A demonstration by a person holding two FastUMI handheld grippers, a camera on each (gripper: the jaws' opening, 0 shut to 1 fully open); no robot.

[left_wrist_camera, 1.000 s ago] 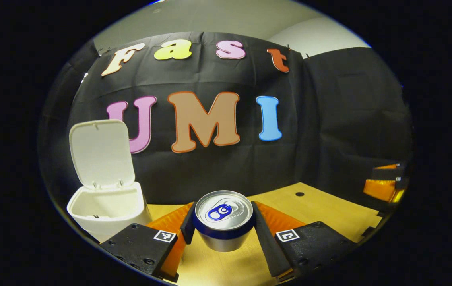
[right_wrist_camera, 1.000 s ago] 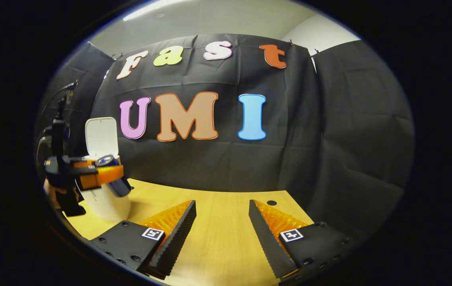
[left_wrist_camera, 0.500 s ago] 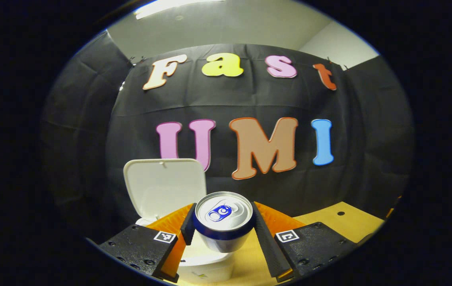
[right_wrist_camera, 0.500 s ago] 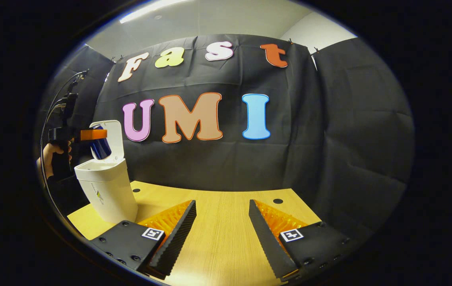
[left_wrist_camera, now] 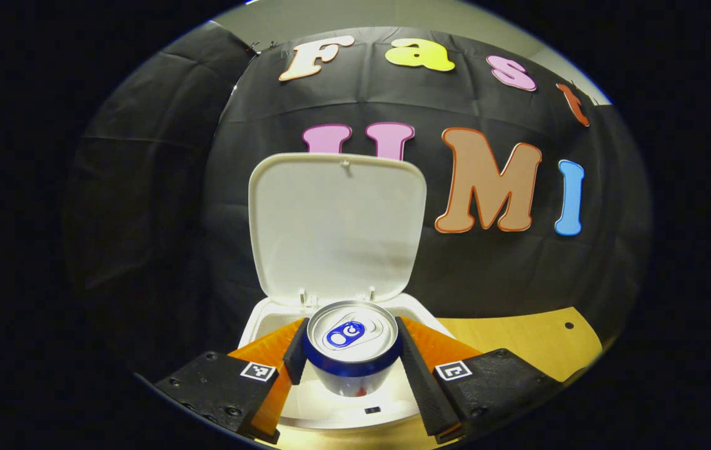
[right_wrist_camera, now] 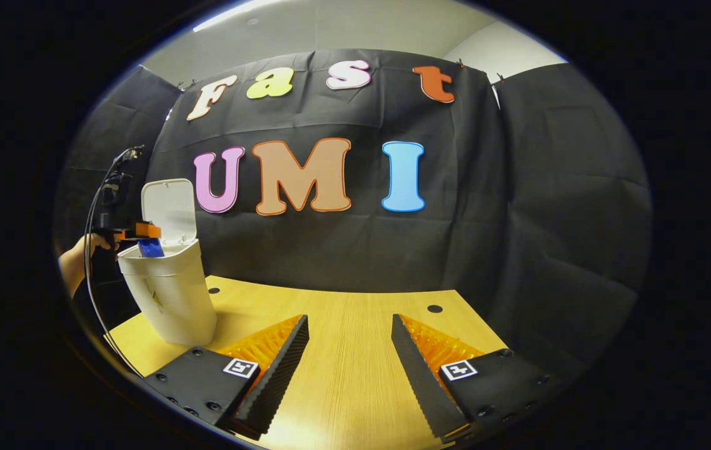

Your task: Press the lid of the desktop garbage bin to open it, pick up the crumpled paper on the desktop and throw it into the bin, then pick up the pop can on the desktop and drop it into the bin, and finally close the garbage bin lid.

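Half-hidden pop can (left_wrist_camera: 351, 340) clamped, bin (left_wrist_camera: 336, 409) interior unseen

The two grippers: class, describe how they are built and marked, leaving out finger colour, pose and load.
Each gripper, left gripper and right gripper, has two wedge-shaped fingers with ribbed inner faces on black blocks with screw heads. Each block carries a small square black-and-white marker. Dark cables rise from the left gripper.

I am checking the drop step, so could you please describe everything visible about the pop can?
The pop can is a metal can with a silver top, a blue pull tab and a blue band under its rim. It looks undented. Both fingers of the left gripper press its sides, holding it in the air at the mouth of the open white garbage bin, in front of the raised lid.
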